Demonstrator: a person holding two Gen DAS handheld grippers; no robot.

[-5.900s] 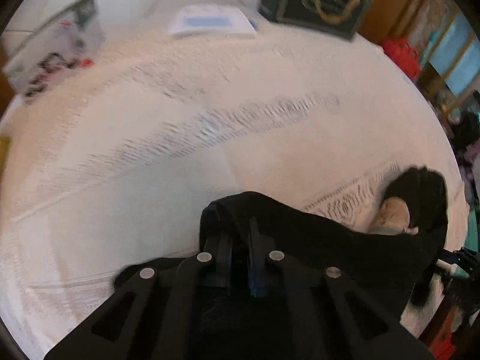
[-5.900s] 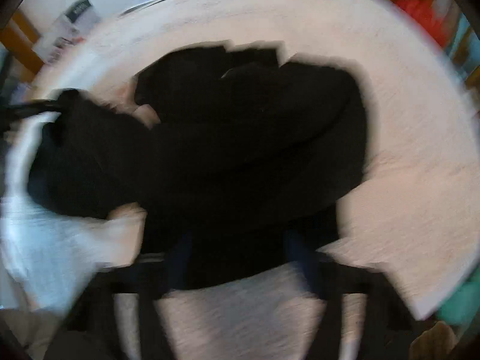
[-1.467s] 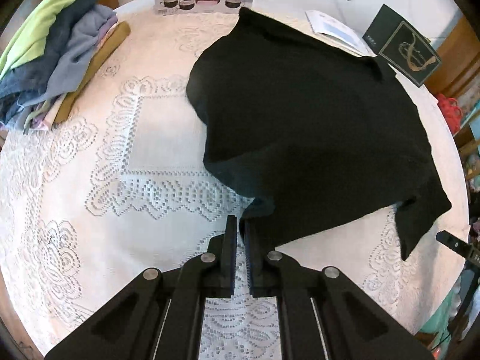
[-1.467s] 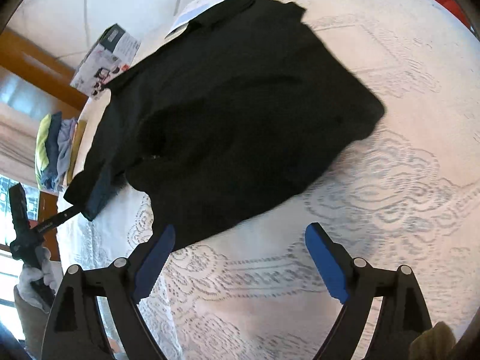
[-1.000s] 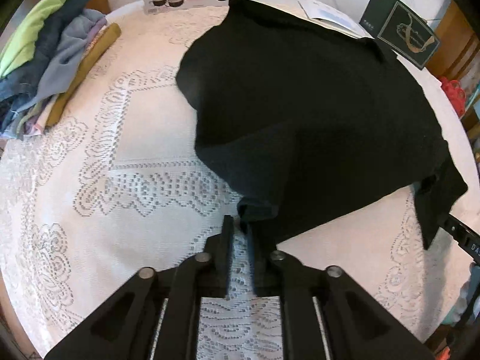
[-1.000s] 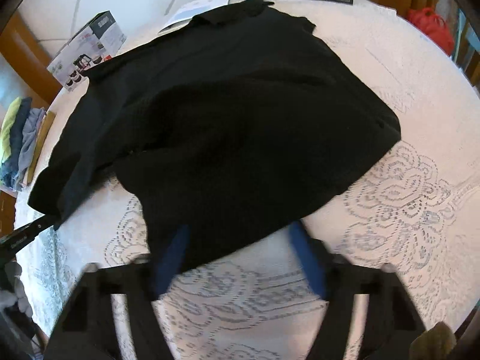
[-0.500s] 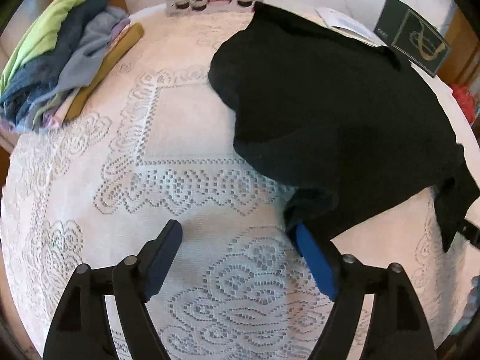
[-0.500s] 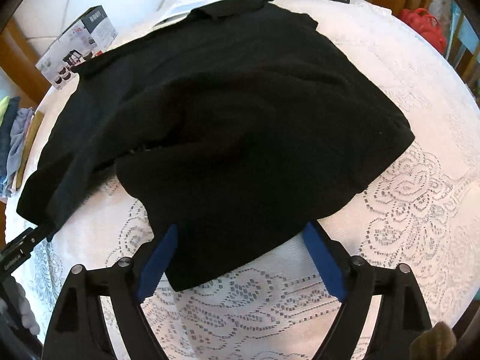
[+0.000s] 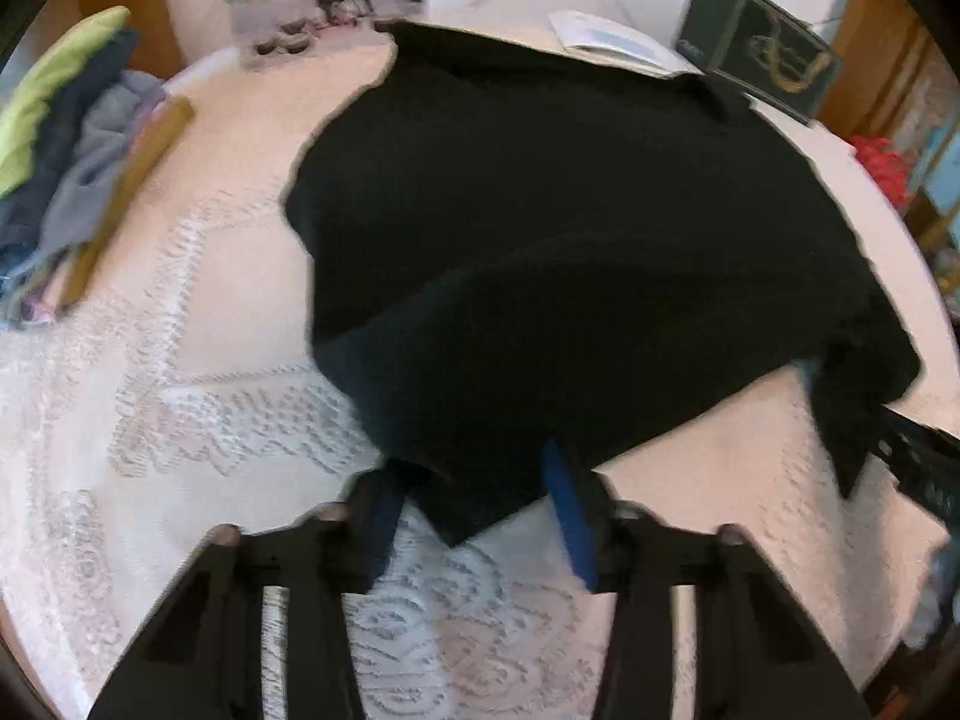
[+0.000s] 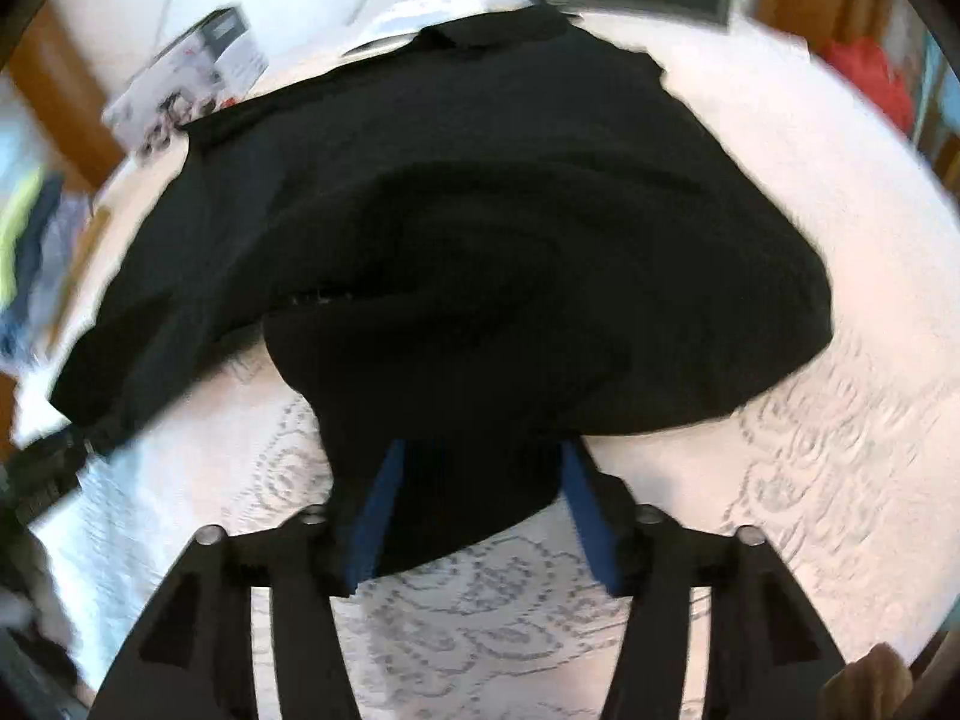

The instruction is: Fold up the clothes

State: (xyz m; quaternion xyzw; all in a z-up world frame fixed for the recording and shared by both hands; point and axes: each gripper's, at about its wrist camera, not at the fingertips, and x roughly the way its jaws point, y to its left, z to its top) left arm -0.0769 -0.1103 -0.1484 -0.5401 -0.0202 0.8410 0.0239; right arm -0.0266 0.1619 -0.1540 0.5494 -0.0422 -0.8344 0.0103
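A black collared shirt (image 9: 570, 240) lies spread over the round table with a white lace cloth (image 9: 198, 312), collar toward the far wall. In the left wrist view my left gripper (image 9: 474, 504) is open, its blue pads on either side of the shirt's near hem corner. In the right wrist view the same shirt (image 10: 480, 228) fills the middle, and my right gripper (image 10: 480, 498) is open with the other hem corner lying between its blue pads. Both views are motion-blurred. The right gripper also shows at the right edge of the left wrist view (image 9: 918, 468).
A stack of folded clothes (image 9: 66, 150) lies at the table's left edge. A printed box (image 9: 324, 6), a white leaflet (image 9: 612, 42) and a dark framed picture (image 9: 762, 60) stand along the far wall. A red object (image 9: 882, 162) lies beyond the right rim.
My left gripper let go of the hem and opened, then moved forward so the hem corner lies between its pads. My right gripper stayed open and closed in on its hem corner.
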